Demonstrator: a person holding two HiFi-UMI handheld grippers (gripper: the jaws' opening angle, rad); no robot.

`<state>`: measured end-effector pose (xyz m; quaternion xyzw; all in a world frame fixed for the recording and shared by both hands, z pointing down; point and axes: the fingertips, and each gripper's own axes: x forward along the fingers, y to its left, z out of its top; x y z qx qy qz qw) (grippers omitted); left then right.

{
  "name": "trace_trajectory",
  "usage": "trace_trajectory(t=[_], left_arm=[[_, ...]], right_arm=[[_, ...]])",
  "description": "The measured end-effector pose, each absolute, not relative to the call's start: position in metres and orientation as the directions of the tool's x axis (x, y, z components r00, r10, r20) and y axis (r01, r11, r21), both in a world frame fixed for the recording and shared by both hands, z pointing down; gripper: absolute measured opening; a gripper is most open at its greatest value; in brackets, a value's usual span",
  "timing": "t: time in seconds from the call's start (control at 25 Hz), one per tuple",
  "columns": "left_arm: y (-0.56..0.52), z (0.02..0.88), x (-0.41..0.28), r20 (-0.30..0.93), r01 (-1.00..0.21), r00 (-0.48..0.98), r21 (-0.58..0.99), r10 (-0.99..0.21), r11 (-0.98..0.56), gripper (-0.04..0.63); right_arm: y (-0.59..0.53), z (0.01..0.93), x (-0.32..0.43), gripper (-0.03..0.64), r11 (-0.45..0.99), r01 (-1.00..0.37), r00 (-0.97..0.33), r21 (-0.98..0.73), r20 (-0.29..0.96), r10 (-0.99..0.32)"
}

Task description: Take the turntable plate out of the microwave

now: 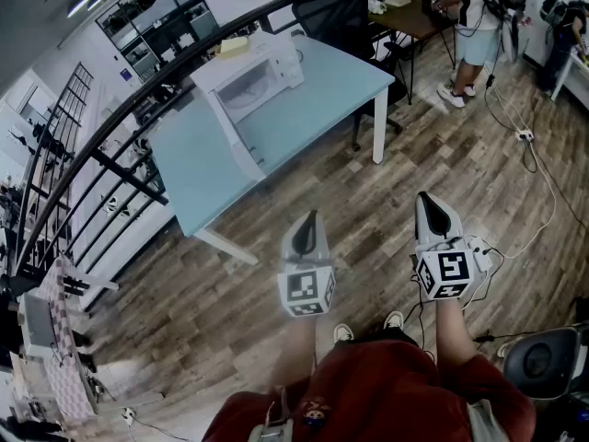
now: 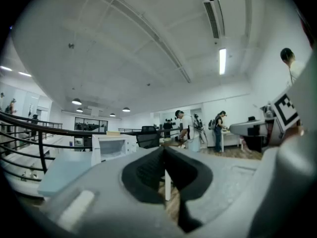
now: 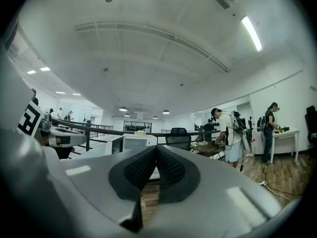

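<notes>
A white microwave [image 1: 247,81] stands at the far side of a light blue table [image 1: 317,95], its window facing me. The turntable plate is hidden from every view. My left gripper [image 1: 311,217] and right gripper [image 1: 430,199] hang side by side over the wooden floor, well short of the table. Both are shut with nothing between the pads. In the left gripper view, the closed left gripper [image 2: 164,150] points at the microwave [image 2: 111,147] in the distance. The right gripper view has the shut right gripper [image 3: 156,150] aimed the same way, with the microwave [image 3: 130,143] small behind it.
A yellow object [image 1: 232,46] lies on top of the microwave. A black office chair [image 1: 331,7] and a brown desk [image 1: 409,12] stand behind the table. A person [image 1: 474,26] stands at the back right. Cables [image 1: 525,136] trail on the floor. A black railing [image 1: 110,164] runs along the left.
</notes>
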<state>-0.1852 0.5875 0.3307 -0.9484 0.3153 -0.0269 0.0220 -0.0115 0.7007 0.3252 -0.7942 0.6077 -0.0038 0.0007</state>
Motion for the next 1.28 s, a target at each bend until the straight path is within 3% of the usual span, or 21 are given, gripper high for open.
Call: trace_trajectory(t=[1.28], left_arm=[[0.664,0.351,-0.006,0.090,-0.572,0.811,-0.081,-0.578,-0.816,-0.002]], right_arm=[[0.785,0.346,0.164,-0.002,-0.300,-0.951,0.300,-0.072,0.009,-0.954]])
